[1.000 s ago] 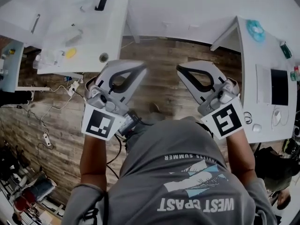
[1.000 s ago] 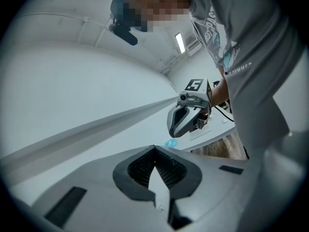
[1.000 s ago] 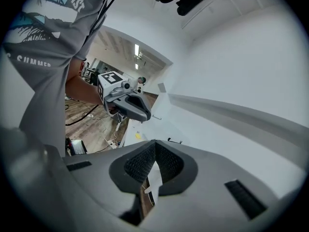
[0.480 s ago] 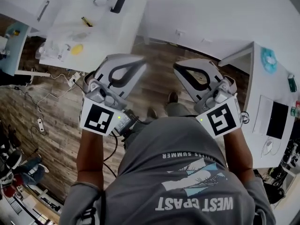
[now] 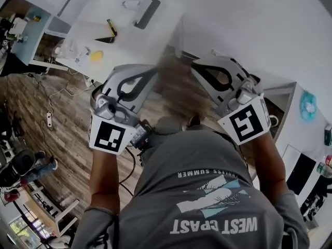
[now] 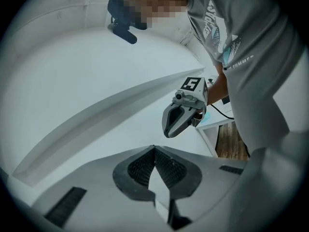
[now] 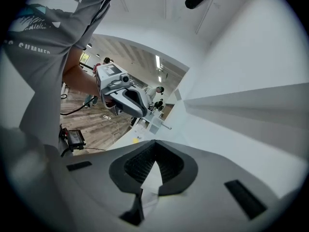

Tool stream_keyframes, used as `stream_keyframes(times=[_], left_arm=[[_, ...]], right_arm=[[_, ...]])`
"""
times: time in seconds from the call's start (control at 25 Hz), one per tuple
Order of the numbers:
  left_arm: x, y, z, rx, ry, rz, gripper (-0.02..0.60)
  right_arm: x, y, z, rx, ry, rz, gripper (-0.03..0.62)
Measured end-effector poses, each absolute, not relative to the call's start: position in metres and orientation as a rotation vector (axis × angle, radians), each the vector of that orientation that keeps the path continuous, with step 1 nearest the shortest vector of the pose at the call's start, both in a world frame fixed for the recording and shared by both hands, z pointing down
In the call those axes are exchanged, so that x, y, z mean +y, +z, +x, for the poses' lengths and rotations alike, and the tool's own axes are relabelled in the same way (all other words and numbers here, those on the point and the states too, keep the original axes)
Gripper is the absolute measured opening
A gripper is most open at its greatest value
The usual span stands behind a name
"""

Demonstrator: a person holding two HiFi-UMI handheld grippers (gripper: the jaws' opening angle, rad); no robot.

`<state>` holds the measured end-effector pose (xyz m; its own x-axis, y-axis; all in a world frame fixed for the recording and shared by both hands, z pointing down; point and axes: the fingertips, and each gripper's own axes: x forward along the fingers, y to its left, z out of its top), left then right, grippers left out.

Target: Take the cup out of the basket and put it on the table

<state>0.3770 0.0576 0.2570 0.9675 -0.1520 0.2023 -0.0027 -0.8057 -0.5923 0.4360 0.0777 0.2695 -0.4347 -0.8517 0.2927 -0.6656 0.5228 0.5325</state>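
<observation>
Cup and basket fell outside every view, so the cup's heading, its long axis and its place relative to either gripper could not be told.

From the head view, the left gripper point(image 5: 153, 71) and the right gripper point(image 5: 201, 67) were held side by side in front of the person's grey shirt point(image 5: 207, 191). Their tips pointed away from the body and leaned a little toward each other, but stayed apart. Below them lay a wooden floor point(image 5: 72, 154). A white table point(image 5: 129, 40) stood beyond the left gripper. It had a black bar point(image 5: 147, 13) near its far edge and a yellow disc point(image 5: 96, 56) near its left corner. A second white table point(image 5: 306, 134) at the right carried a teal round thing point(image 5: 309, 105) near its far edge. A bare white wall point(image 5: 259, 30) filled the upper right.

In the left gripper view, the jaws were pressed together with nothing between them. Past them were the white wall, the right gripper and a strip of wooden floor.

In the right gripper view, the jaws were likewise closed and empty. Beyond them were the left gripper, the wooden floor, and the white wall to the right.
</observation>
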Motion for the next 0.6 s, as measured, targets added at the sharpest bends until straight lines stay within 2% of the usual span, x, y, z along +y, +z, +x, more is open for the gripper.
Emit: stream_keyframes(times=[0.28,0.6], left_arm=[[0.004,0.258,0.360,0.224,-0.346,-2.487,0.008],[-0.082,0.263,0.328,0.270,-0.290,-2.552,0.008]], right_arm=[[0.008,0.268,0.436,-2.272,-0.461,1.177,0.011],[-0.091,0.259,0.407,-2.243,-0.488,1.133,0.011]])
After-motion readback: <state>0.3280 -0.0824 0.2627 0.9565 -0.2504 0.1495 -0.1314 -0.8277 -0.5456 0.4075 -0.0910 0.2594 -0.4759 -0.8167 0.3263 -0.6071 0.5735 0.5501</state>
